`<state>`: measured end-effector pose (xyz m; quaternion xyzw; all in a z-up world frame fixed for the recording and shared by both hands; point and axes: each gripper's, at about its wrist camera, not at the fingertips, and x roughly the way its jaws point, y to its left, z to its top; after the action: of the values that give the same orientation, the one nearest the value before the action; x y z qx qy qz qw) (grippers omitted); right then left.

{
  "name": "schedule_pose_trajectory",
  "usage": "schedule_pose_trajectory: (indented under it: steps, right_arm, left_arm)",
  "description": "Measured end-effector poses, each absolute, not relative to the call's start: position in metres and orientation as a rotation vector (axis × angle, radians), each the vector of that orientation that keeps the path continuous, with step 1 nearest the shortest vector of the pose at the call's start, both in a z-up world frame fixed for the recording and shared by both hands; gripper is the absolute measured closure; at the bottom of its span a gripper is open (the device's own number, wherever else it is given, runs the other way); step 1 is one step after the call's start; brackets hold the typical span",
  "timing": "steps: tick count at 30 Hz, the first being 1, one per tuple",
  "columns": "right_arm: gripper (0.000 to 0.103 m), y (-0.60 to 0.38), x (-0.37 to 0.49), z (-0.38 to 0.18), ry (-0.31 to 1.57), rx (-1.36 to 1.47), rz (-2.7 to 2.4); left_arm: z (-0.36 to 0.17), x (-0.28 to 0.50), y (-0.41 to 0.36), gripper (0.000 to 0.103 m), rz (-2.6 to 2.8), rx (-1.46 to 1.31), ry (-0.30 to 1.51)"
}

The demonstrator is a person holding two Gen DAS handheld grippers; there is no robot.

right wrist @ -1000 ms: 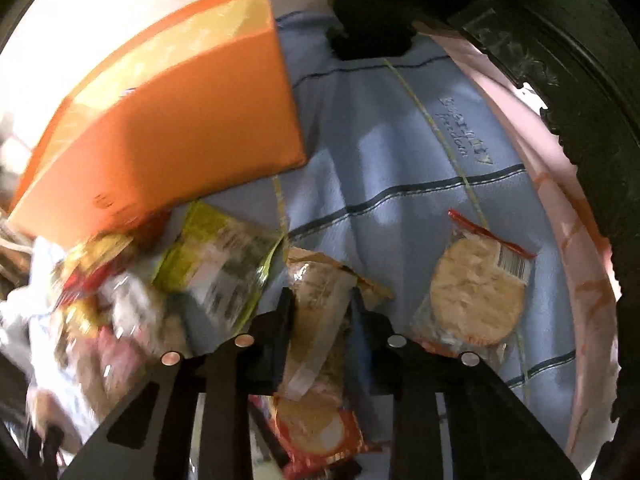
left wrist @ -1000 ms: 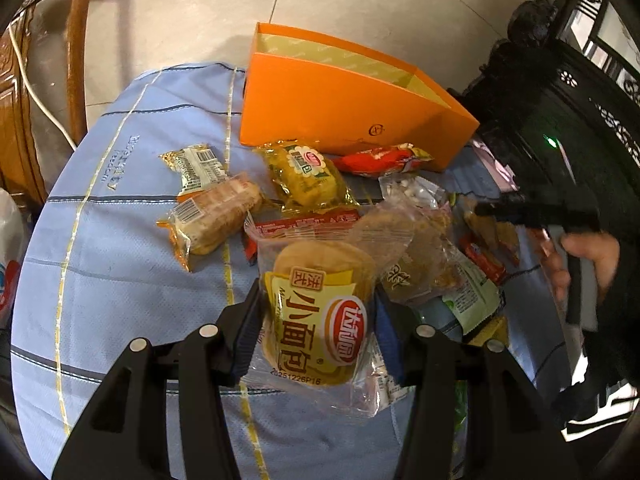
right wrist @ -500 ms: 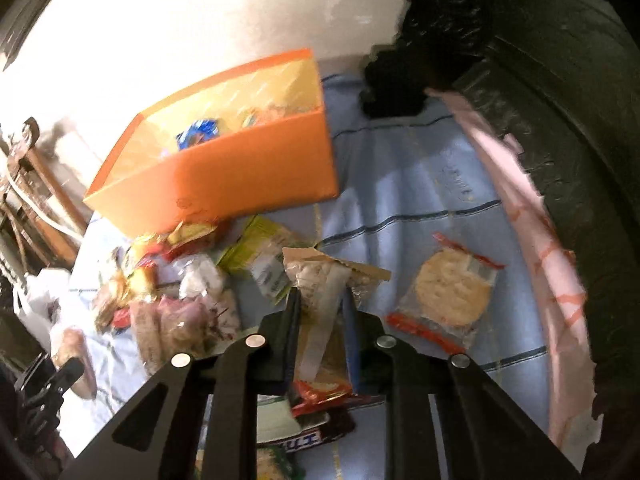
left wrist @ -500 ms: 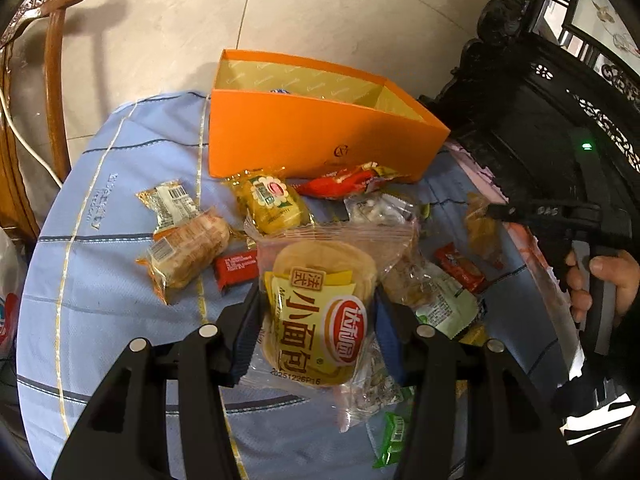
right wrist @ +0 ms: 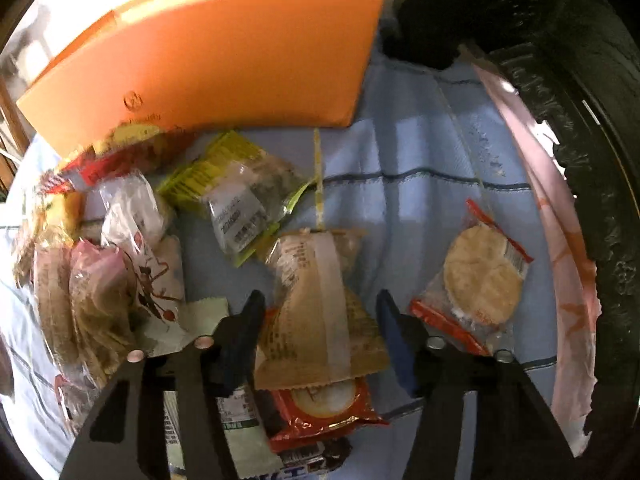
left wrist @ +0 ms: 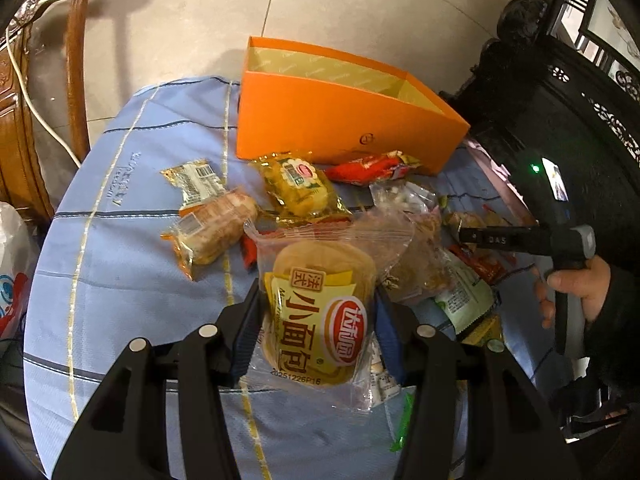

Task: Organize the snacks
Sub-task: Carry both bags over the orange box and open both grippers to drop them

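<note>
Gripping bread pack (left wrist: 320, 312) at frame centre: left gripper (left wrist: 316, 328). Right gripper (right wrist: 320, 328) jaws just opened, tan packet (right wrist: 320, 312) loose between them.

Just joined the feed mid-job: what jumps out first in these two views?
The big orange box at the table's far edge dominates. In front, the left gripper clamps a yellow-labelled bun packet. The right gripper, jaws just opened, straddles a tan wrapped snack among scattered packets.
</note>
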<state>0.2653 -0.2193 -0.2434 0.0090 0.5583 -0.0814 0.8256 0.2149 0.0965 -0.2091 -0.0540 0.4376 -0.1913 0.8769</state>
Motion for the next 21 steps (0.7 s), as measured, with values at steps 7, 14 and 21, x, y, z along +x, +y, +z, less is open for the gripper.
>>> schedule_pose_trajectory:
  steps: [7, 14, 21]
  right_arm:
    - [0.061, -0.236, 0.243, -0.199, 1.085, 0.105, -0.119]
    - [0.061, -0.231, 0.214, -0.134, 0.95, 0.14, -0.056]
    - [0.061, -0.217, 0.199, -0.061, 0.798, 0.126, 0.007]
  left_arm:
    - [-0.205, 0.216, 0.094, 0.053, -0.405, -0.117, 0.898]
    - [-0.169, 0.221, 0.077, 0.053, -0.43, -0.091, 0.839]
    - [-0.117, 0.231, 0.061, 0.053, -0.445, -0.063, 0.777]
